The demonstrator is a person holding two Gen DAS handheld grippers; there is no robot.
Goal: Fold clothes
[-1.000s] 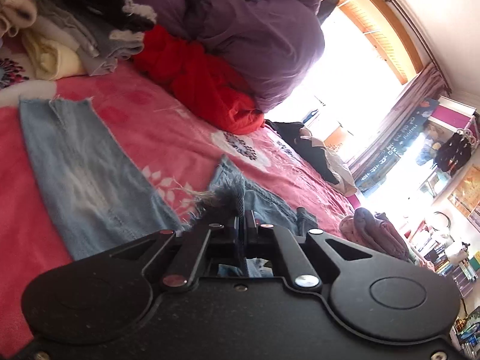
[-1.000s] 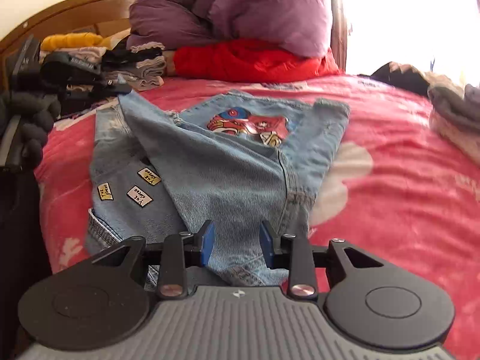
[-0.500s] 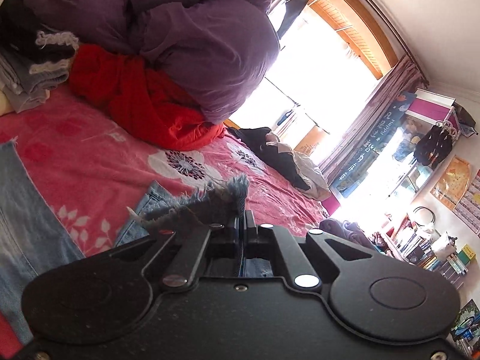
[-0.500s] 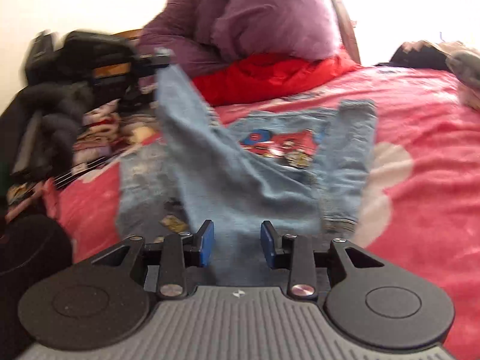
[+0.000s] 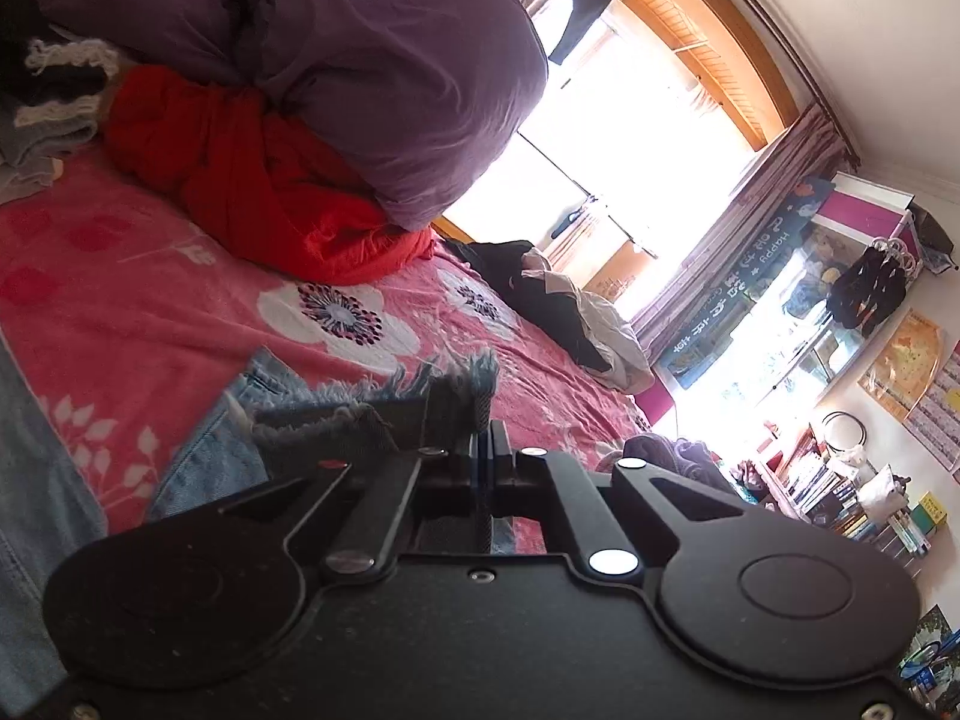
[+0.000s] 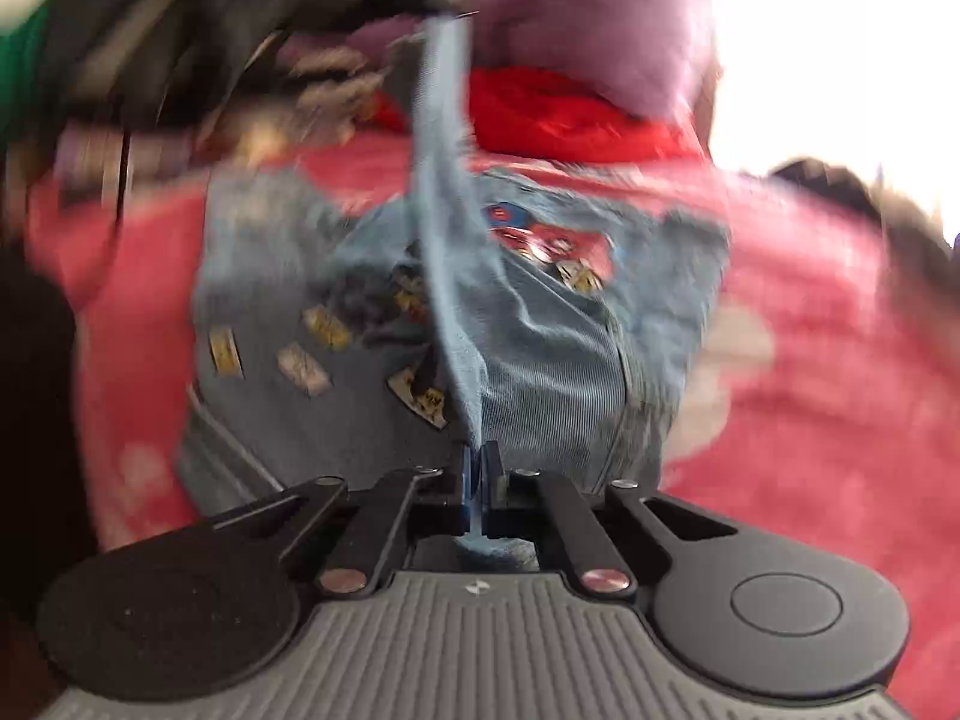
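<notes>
We have just shut the right gripper on the jeans at six o'clock; left gripper stays clamped on the frayed hem — lifted off the bed, fold under way.

The jeans lie spread on the bed. Behind the jeans a red garment lies on the bed, with the quilt heaped on it; stacked clothes sit left of that garment.
</notes>
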